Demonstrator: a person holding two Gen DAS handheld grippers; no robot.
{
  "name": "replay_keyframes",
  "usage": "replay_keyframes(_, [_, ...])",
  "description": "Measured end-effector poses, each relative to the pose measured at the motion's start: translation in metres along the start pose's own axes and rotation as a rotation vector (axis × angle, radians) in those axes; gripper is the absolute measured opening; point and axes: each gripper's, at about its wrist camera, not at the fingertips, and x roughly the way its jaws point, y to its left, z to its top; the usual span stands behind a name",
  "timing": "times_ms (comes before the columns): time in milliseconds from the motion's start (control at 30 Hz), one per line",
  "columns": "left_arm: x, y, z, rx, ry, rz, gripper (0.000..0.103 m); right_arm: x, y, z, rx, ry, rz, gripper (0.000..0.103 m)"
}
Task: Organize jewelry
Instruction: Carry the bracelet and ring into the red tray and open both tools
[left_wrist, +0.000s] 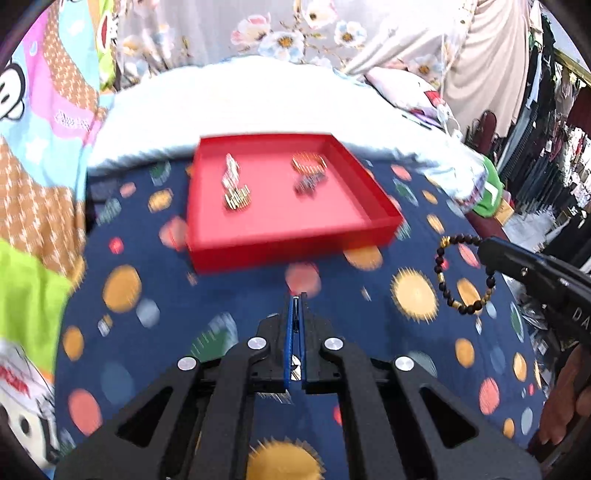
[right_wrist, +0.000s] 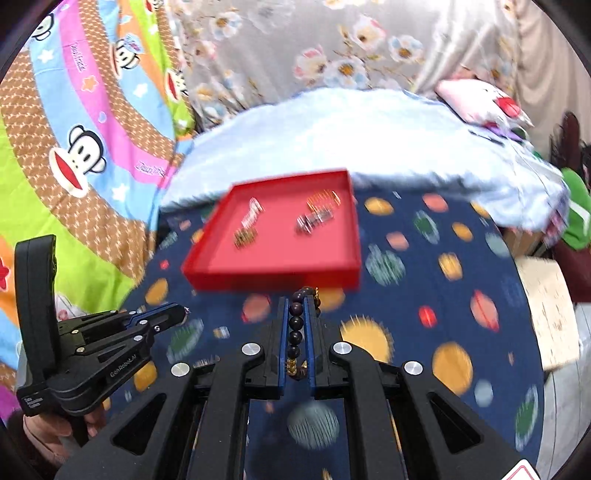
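Observation:
A red tray (left_wrist: 295, 243) (right_wrist: 273, 277) sits on the dark blue dotted cloth and holds several small jewelry pieces (left_wrist: 236, 184) (right_wrist: 317, 216), blurred. My right gripper (right_wrist: 300, 295) is shut on a dark beaded bracelet (right_wrist: 295, 325) with gold beads. In the left wrist view the bracelet (left_wrist: 441, 258) hangs from that gripper (left_wrist: 484, 245) above the cloth, right of the tray. My left gripper (left_wrist: 298, 297) is shut just short of the tray's near wall; something small and pale shows between its blue pads, too unclear to name. It also shows in the right wrist view (right_wrist: 181, 314).
A white padded cloth (left_wrist: 258, 99) lies behind the tray. Colourful cartoon bedding (right_wrist: 74, 147) is at the left, floral fabric (right_wrist: 332, 44) behind. A pink plush (right_wrist: 480, 99) sits at the back right. Hanging clothes (left_wrist: 546, 129) fill the far right.

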Motion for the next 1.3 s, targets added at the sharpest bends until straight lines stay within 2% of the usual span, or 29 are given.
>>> replay_keyframes(100, [0.008,0.012,0.027,-0.002,-0.025,0.018,0.001,0.02,0.007,0.03,-0.019,-0.02,0.027,0.007])
replay_keyframes(267, [0.035,0.022,0.069,-0.017,-0.043,0.0,0.001,0.07,0.014,0.075,0.015,-0.001,0.126,0.007])
replay_keyframes(367, [0.065,0.028,0.085,-0.042,-0.011,-0.006,0.001,0.112,0.011,0.088,0.078,0.06,0.198,0.007])
replay_keyframes(467, [0.091,0.034,0.089,-0.073,0.031,-0.019,0.001,0.148,0.002,0.082,0.144,0.132,0.227,0.007])
replay_keyframes(600, [0.122,0.04,0.084,-0.085,0.085,0.004,0.002,0.18,-0.015,0.069,0.182,0.188,0.182,0.007])
replay_keyframes(733, [0.136,0.043,0.078,-0.073,0.119,0.023,0.002,0.189,-0.025,0.064,0.136,0.197,0.082,0.007])
replay_keyframes(767, [0.139,0.043,0.076,-0.07,0.122,0.034,0.003,0.19,-0.025,0.063,0.121,0.195,0.066,0.008])
replay_keyframes(867, [0.143,0.045,0.073,-0.072,0.127,0.065,0.024,0.185,-0.025,0.064,0.064,0.161,-0.014,0.015])
replay_keyframes(900, [0.14,0.043,0.073,-0.064,0.115,0.078,0.042,0.183,-0.025,0.065,0.051,0.149,-0.032,0.02])
replay_keyframes(967, [0.132,0.041,0.073,-0.056,0.078,0.145,0.065,0.167,-0.027,0.065,0.044,0.107,-0.056,0.025])
replay_keyframes(1167, [0.071,0.046,0.065,-0.056,-0.062,0.235,0.066,0.096,-0.027,0.057,0.008,-0.011,-0.097,0.034])
replay_keyframes(1300, [0.036,0.057,0.043,-0.099,-0.068,0.245,0.066,0.059,-0.024,0.034,0.021,-0.023,-0.077,0.039])
